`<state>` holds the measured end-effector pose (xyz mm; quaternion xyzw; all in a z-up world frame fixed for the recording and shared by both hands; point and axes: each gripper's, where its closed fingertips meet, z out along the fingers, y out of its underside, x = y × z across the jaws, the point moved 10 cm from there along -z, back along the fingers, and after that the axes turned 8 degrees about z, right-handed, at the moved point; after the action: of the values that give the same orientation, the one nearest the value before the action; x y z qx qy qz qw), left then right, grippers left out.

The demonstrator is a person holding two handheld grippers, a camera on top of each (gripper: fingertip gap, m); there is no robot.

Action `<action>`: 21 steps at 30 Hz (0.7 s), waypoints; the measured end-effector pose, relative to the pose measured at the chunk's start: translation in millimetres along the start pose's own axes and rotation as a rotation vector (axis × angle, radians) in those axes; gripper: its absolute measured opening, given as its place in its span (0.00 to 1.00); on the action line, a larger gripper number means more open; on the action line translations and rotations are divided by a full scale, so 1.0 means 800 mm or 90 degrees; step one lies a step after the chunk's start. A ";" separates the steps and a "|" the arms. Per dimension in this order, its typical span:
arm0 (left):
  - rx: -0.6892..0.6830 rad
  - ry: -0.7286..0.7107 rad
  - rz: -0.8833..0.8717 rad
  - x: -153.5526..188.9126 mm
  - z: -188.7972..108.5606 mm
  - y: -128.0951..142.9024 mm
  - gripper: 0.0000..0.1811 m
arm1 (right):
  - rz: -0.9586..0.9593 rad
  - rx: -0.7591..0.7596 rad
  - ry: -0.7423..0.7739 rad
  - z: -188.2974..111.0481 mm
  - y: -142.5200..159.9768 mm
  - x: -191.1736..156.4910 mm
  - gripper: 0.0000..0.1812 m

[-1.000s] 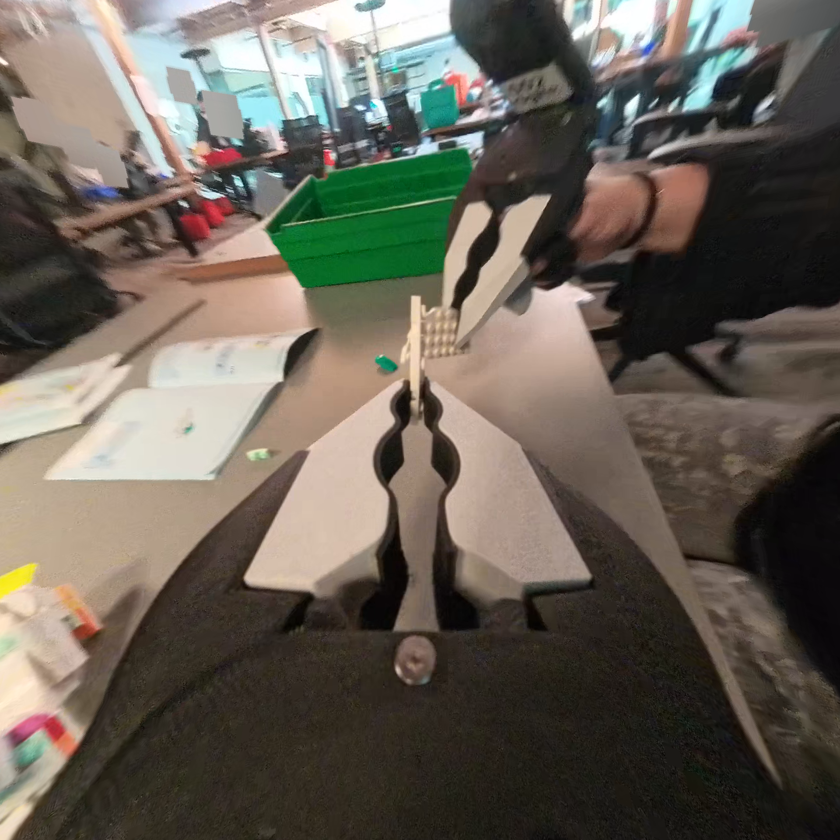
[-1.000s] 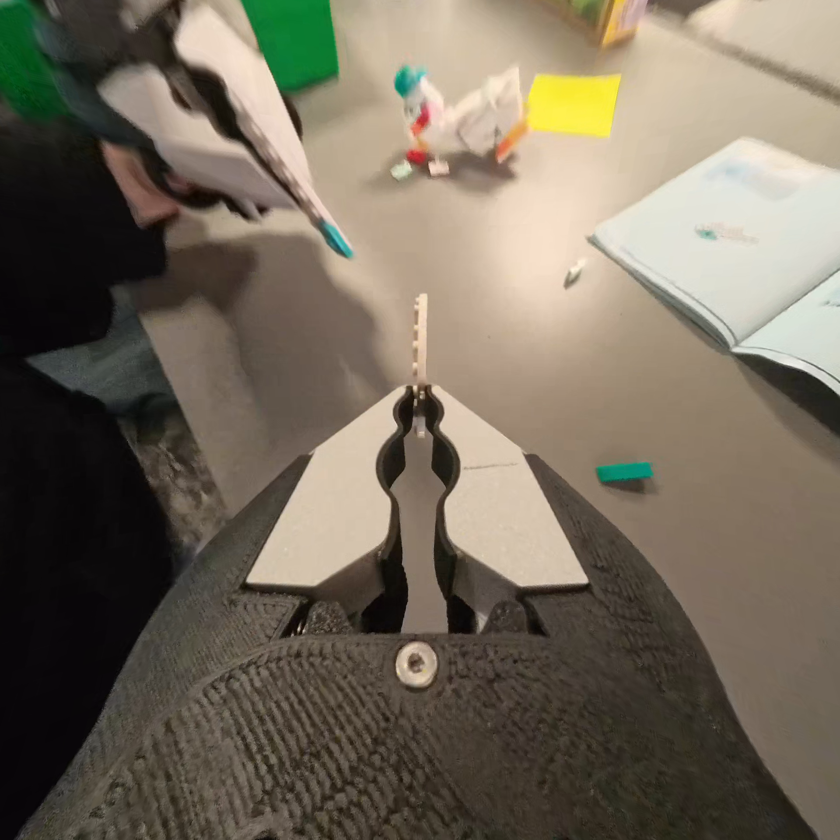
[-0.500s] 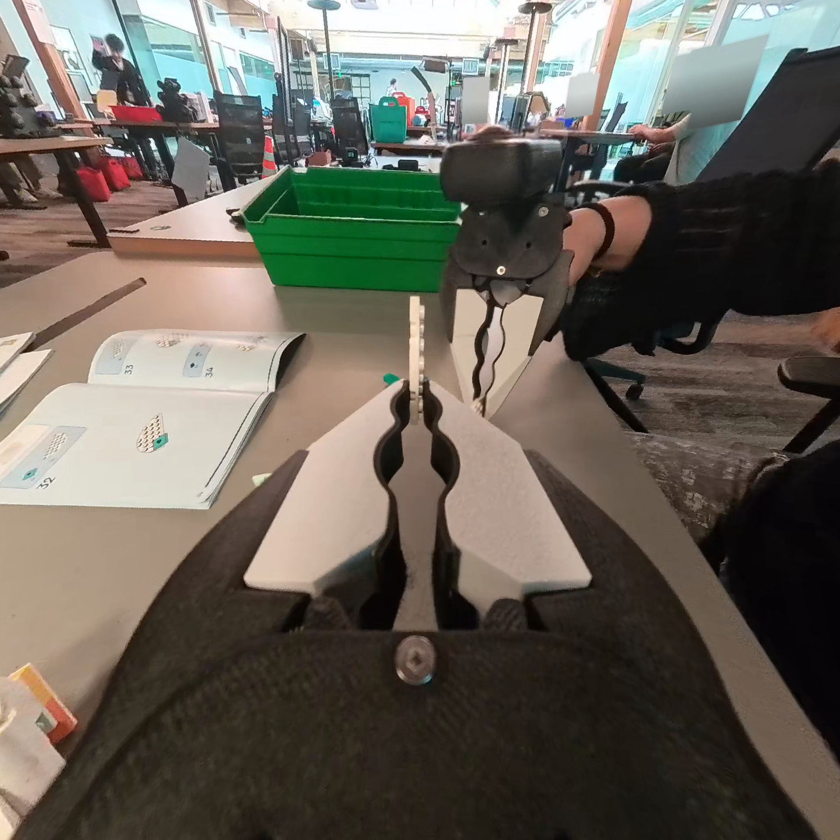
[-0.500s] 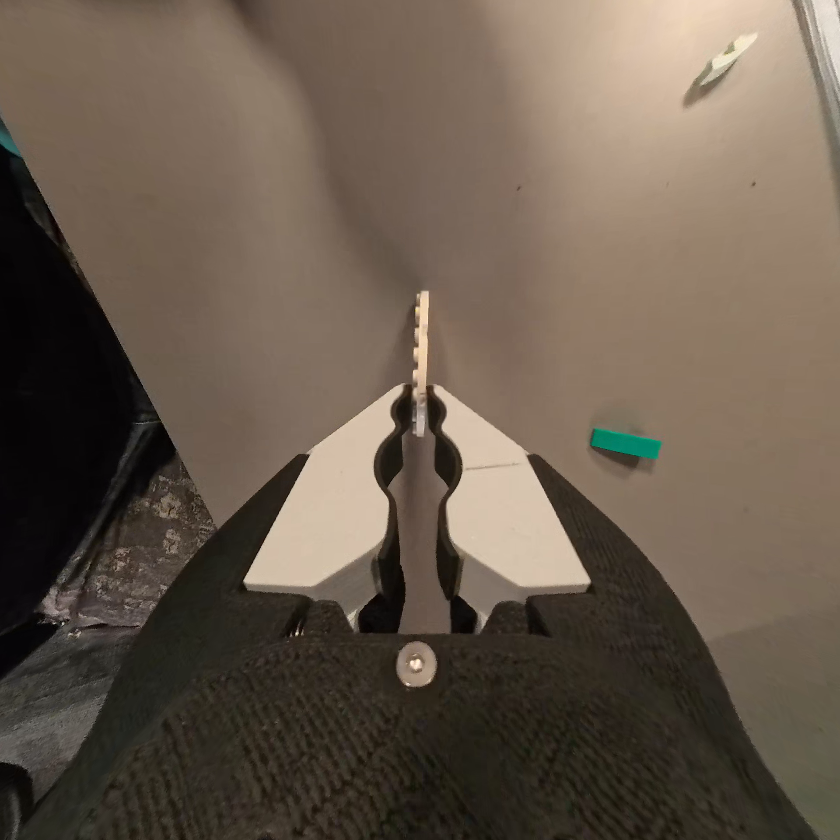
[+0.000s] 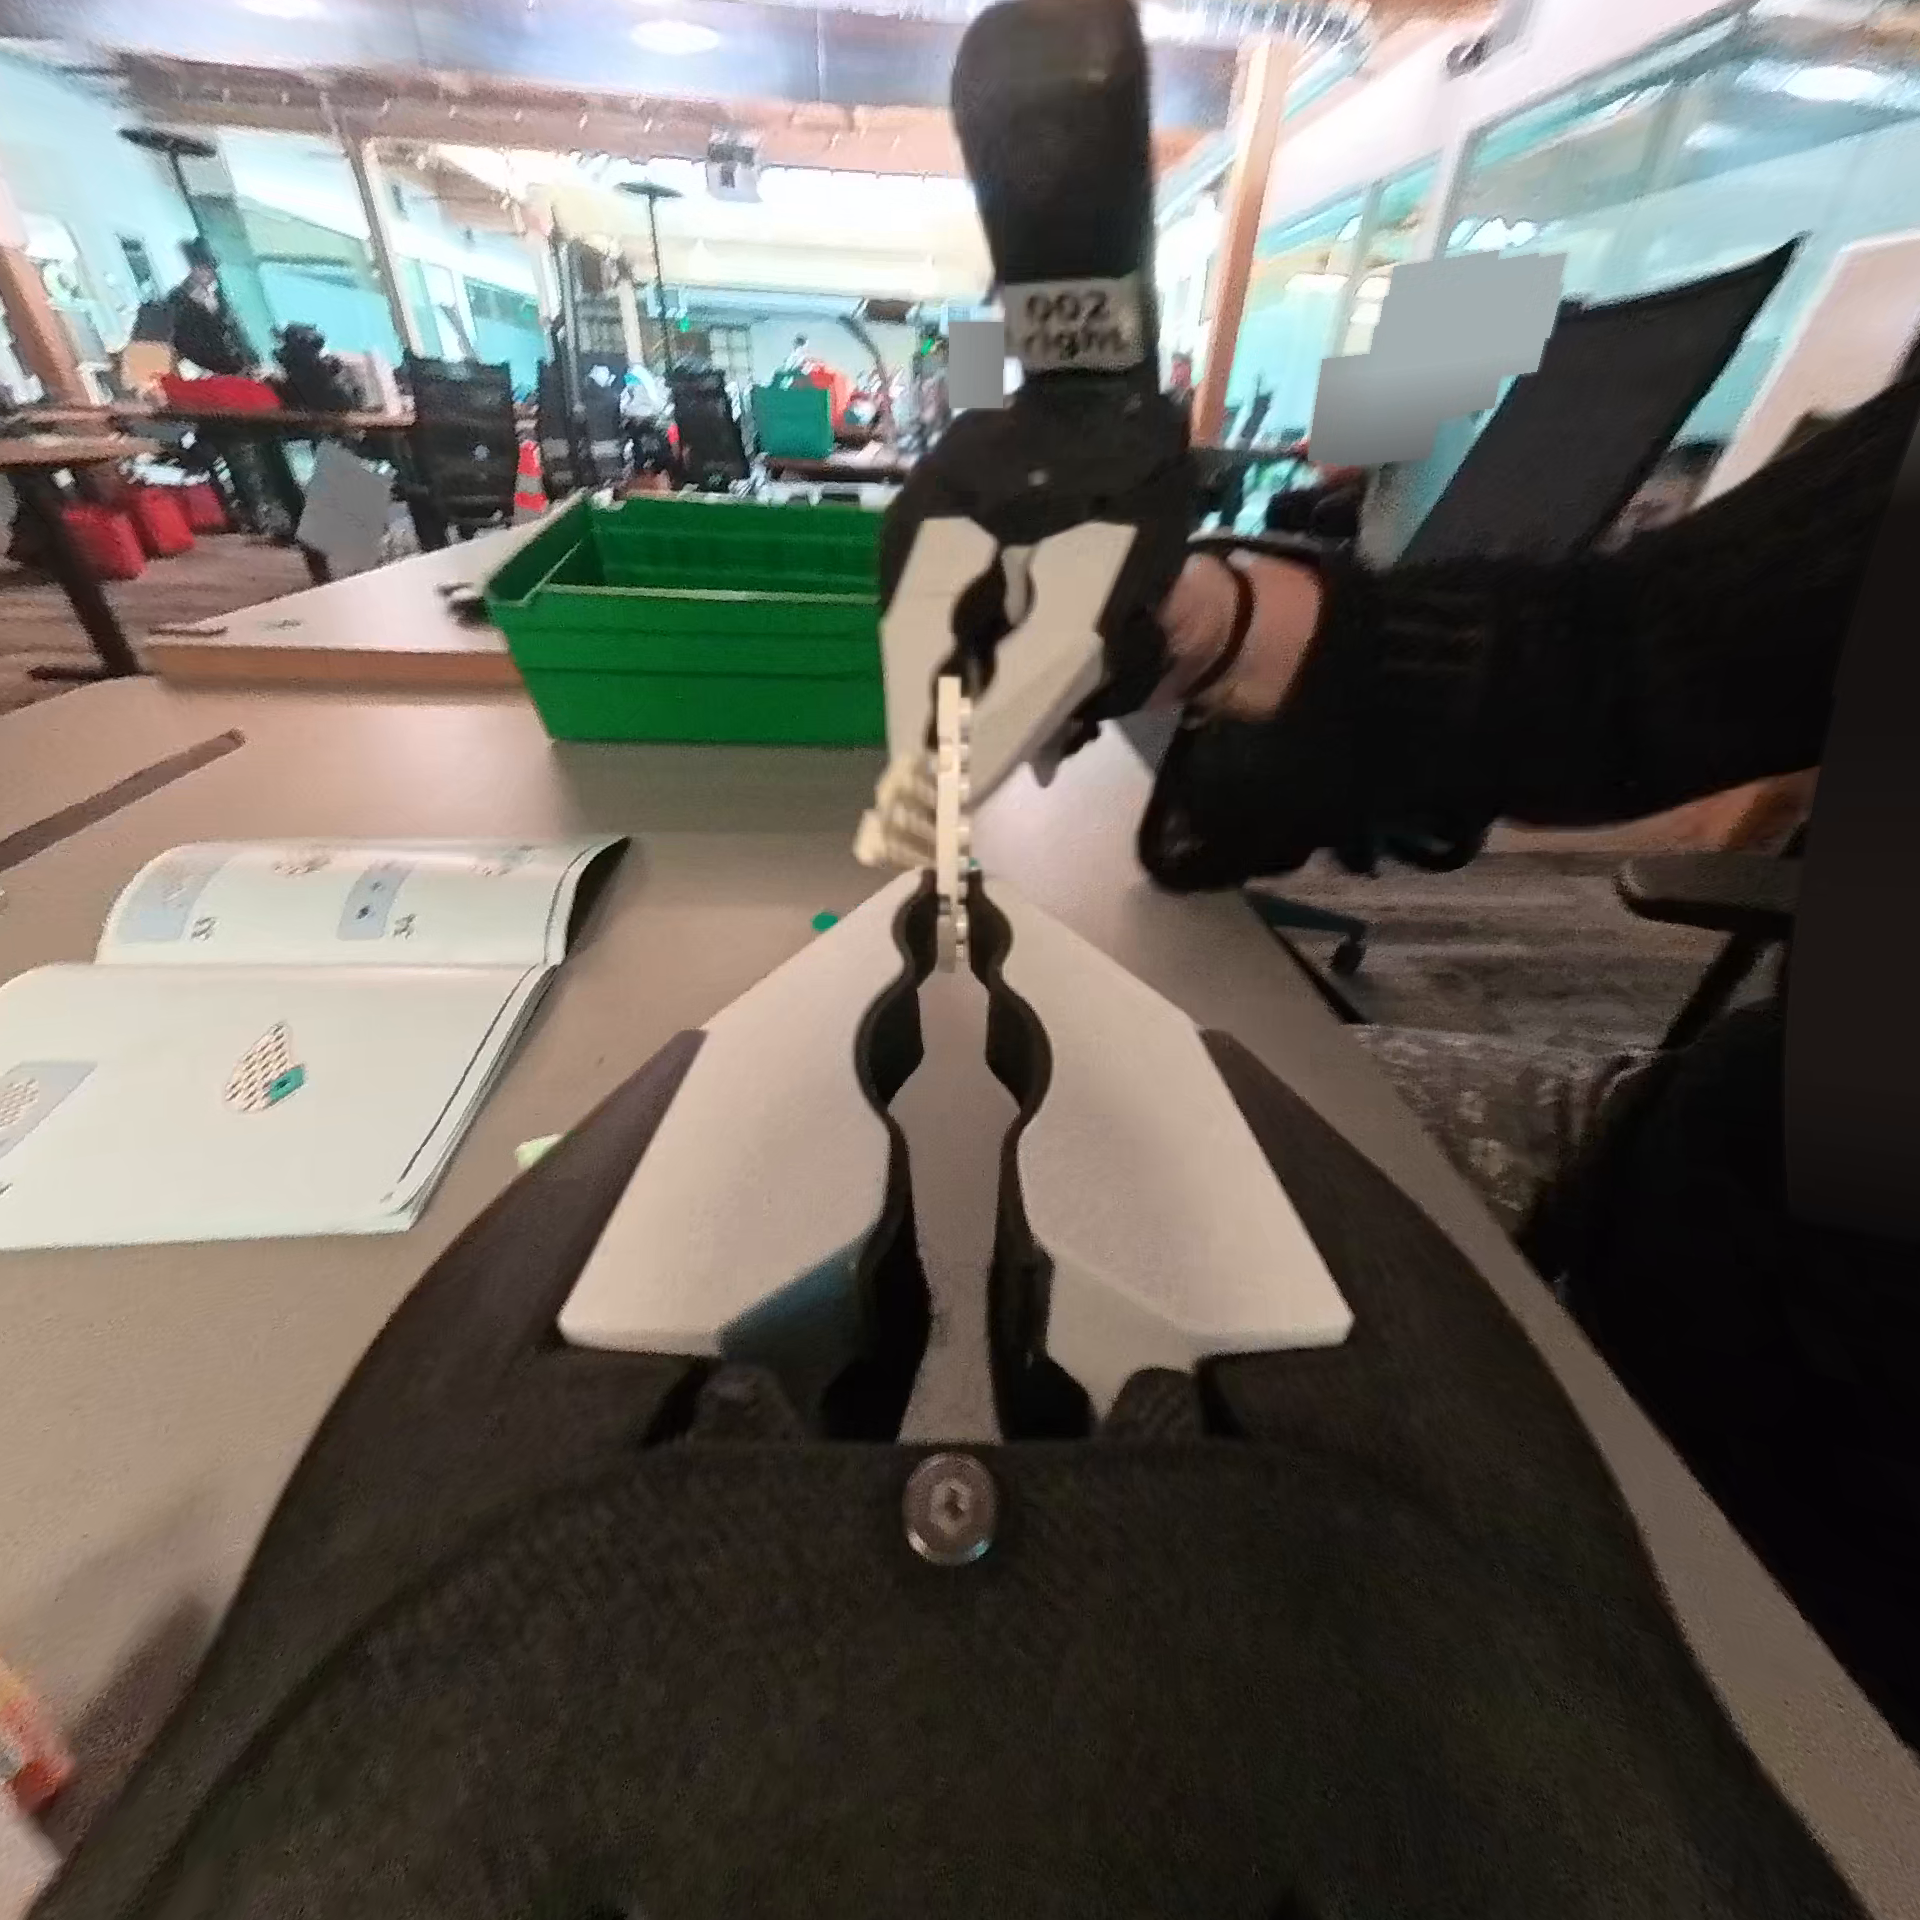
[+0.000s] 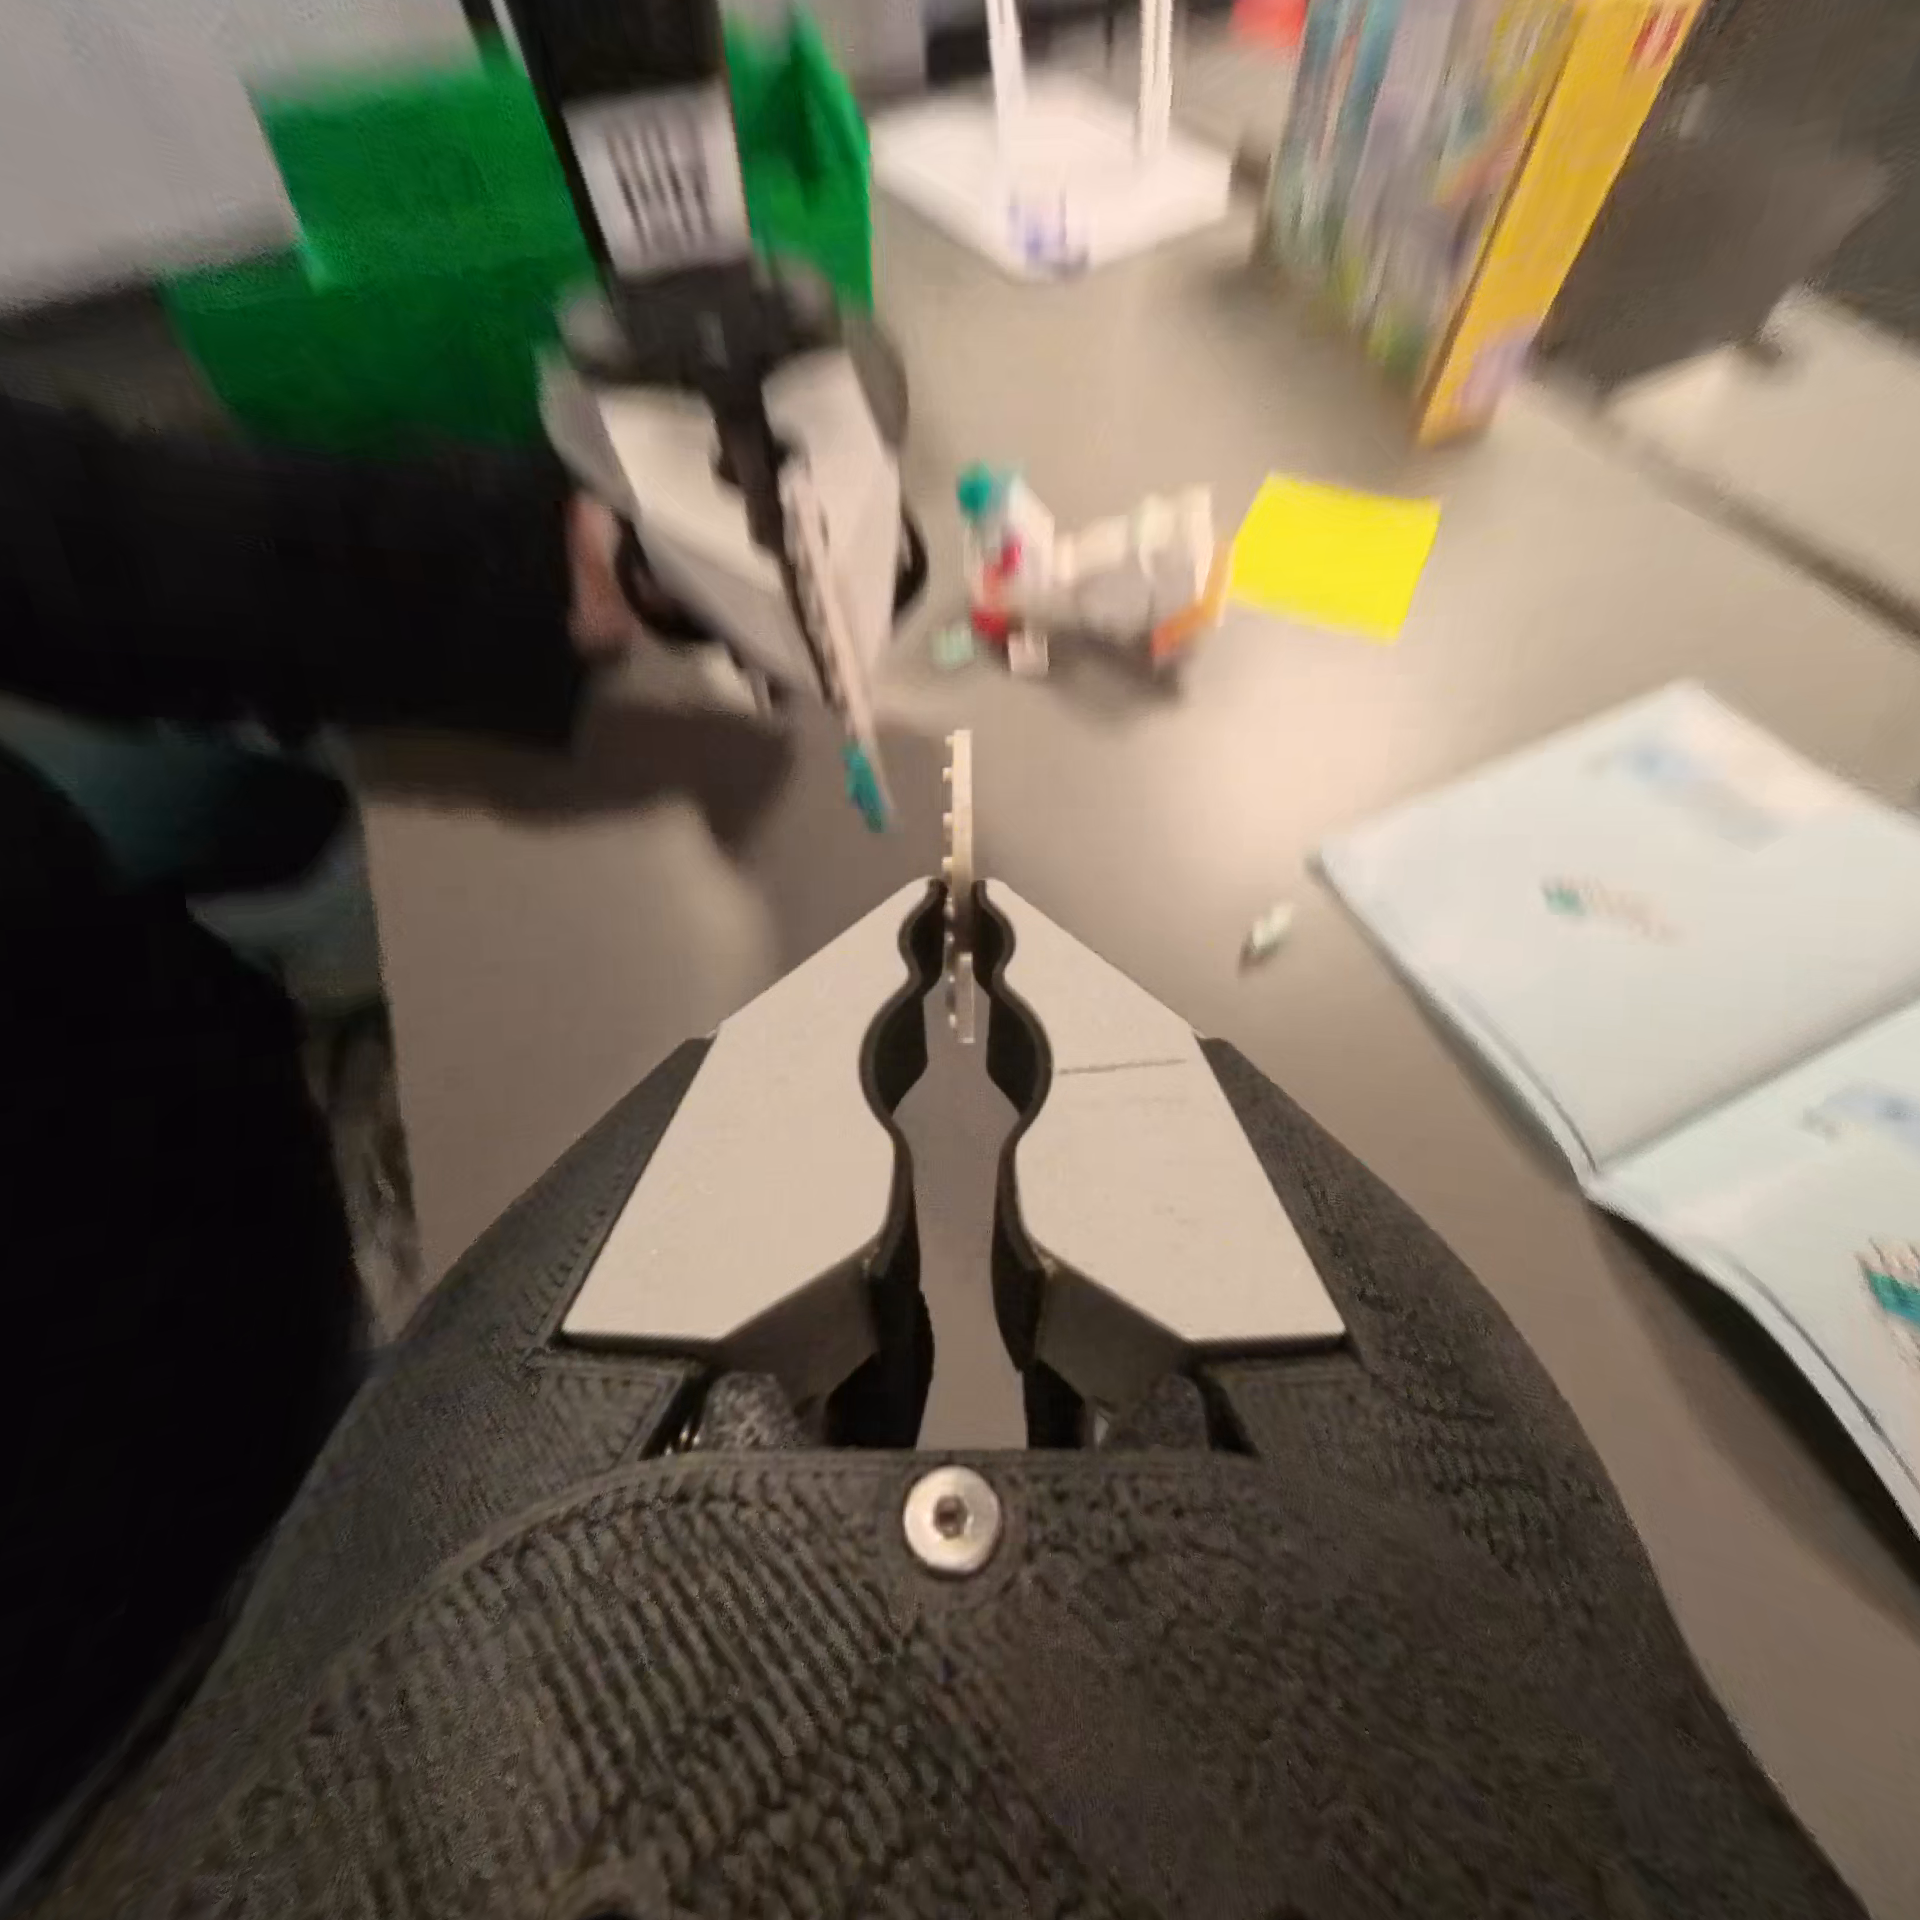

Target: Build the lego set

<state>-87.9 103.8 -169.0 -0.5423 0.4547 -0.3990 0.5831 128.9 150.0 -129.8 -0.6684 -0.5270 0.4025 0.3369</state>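
In the left wrist view my left gripper [image 5: 948,883] is shut on a white studded plate [image 5: 951,769] that stands edge-on above the grey table [image 5: 520,1455]. My right gripper [image 5: 940,717] comes in from above, just beyond it, shut on a second white plate [image 5: 900,821] that sits against or just behind the first. In the right wrist view my right gripper [image 6: 961,883] holds its white plate [image 6: 961,810] edge-on. The left gripper [image 6: 847,717] is blurred at the upper left; its plate ends in a teal piece [image 6: 864,795], a small gap from mine.
An open instruction booklet [image 5: 260,1049] lies on the left, also in the right wrist view [image 6: 1662,966]. A green bin [image 5: 686,634] stands behind. A small teal brick [image 5: 824,918] lies on the table. A part-built model [image 6: 1091,571], yellow paper [image 6: 1335,566] and a box [image 6: 1455,208] lie farther off. The gap from one gripper's tips to the other's is roughly 5 cm. From either gripper's tips it is about 20 cm to the part-built model [image 6: 1091,571].
My right gripper has lifted from pointing down at the table and swung toward the left gripper. The two white plates are now close together. The left gripper has barely moved.
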 end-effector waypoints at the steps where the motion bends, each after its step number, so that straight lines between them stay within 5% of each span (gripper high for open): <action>1: 0.025 0.013 -0.008 0.001 -0.002 -0.002 0.02 | 0.014 0.054 -0.027 0.001 -0.008 -0.003 0.01; 8: 0.091 0.067 -0.036 0.006 -0.010 -0.003 0.02 | 0.024 0.161 -0.172 0.025 -0.011 -0.014 0.01; 21: 0.017 0.068 -0.013 0.003 -0.008 0.006 0.02 | 0.007 0.252 -0.260 0.034 0.016 0.007 0.01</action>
<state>-93.8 100.2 -173.9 -0.5171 0.4744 -0.4390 0.5611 110.7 153.6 -154.1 -0.4977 -0.4914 0.6259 0.3451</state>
